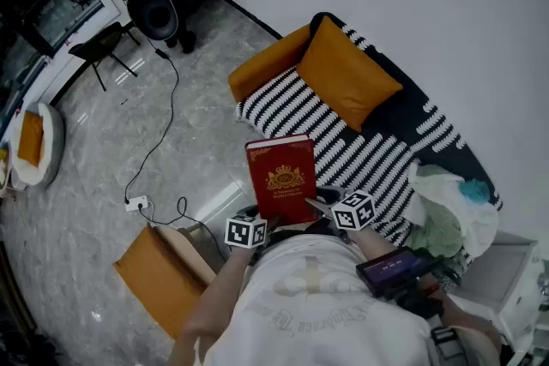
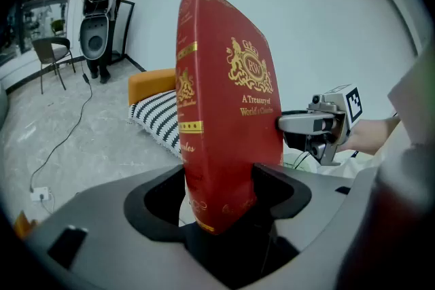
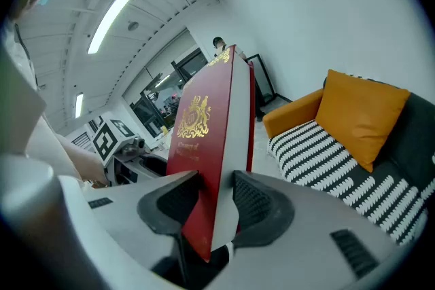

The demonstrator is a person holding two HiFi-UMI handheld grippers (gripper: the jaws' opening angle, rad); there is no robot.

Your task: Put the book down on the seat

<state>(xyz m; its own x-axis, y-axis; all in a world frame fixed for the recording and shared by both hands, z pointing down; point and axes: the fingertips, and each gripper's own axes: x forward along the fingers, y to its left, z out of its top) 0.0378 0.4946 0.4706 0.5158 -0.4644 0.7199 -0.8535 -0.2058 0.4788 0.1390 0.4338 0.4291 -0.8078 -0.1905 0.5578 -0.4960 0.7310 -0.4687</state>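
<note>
Book [image 1: 280, 176], red with a gold crest on its cover: we held it in the air between both tools, close before the front edge of the striped seat [image 1: 369, 159] and not resting on it. Our left hand-held gripper [image 1: 264, 223] was clenched on the book's lower end at the spine side, and in the left gripper view the volume [image 2: 224, 112] stood upright out of its jaws. Our right hand-held gripper [image 1: 317, 203] was clamped on the long page edge, and in the right gripper view its two ribbed pads pressed on the front and back covers [image 3: 204, 146]. An orange cushion [image 1: 343, 73] leaned against the dark backrest at the far end of the seat. A heap of pale cloth [image 1: 446, 206] lay at the seat's near end. A black cable [image 1: 167, 120] trailed over the grey floor [image 1: 94, 159].
</note>
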